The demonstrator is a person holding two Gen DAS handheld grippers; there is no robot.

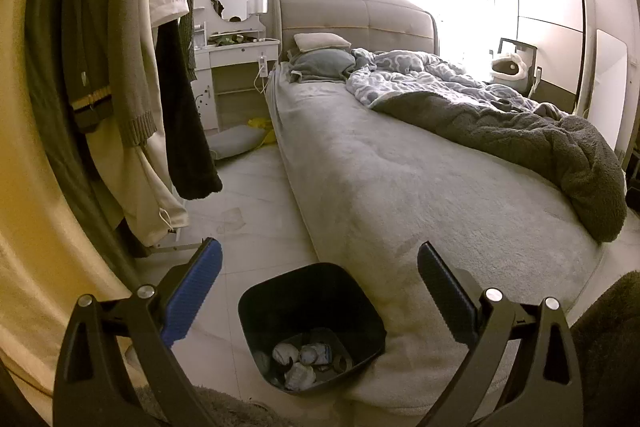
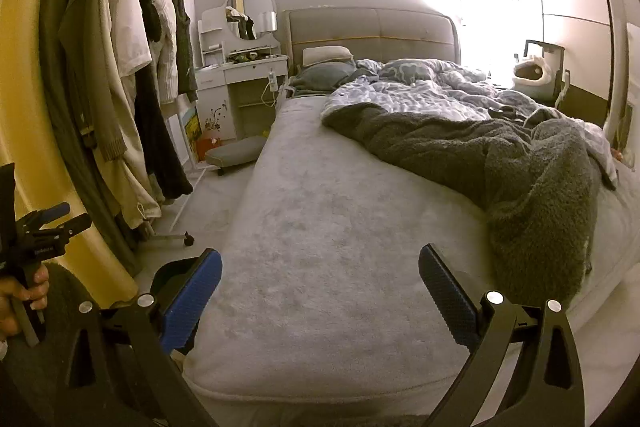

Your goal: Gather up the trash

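A black trash bin point(image 1: 256, 315) stands on the floor at the bed's near left corner, with several crumpled pale wads of trash point(image 1: 308, 357) at its bottom. My left gripper point(image 1: 320, 291) hangs open and empty above the bin. My right gripper point(image 2: 320, 291) is open and empty over the foot of the bed point(image 2: 320, 227). The bin's rim point(image 2: 176, 269) shows partly behind the right gripper's left finger. The left gripper, held in a hand, also shows at the far left of the right wrist view point(image 2: 44, 223).
A clothes rack point(image 2: 132, 87) with hanging garments stands left of the bed. A rumpled grey blanket point(image 2: 520, 187) and patterned duvet point(image 1: 420, 75) cover the bed's right half. A white dressing table point(image 1: 236, 55) stands by the headboard, with a floor cushion point(image 1: 236, 143) below.
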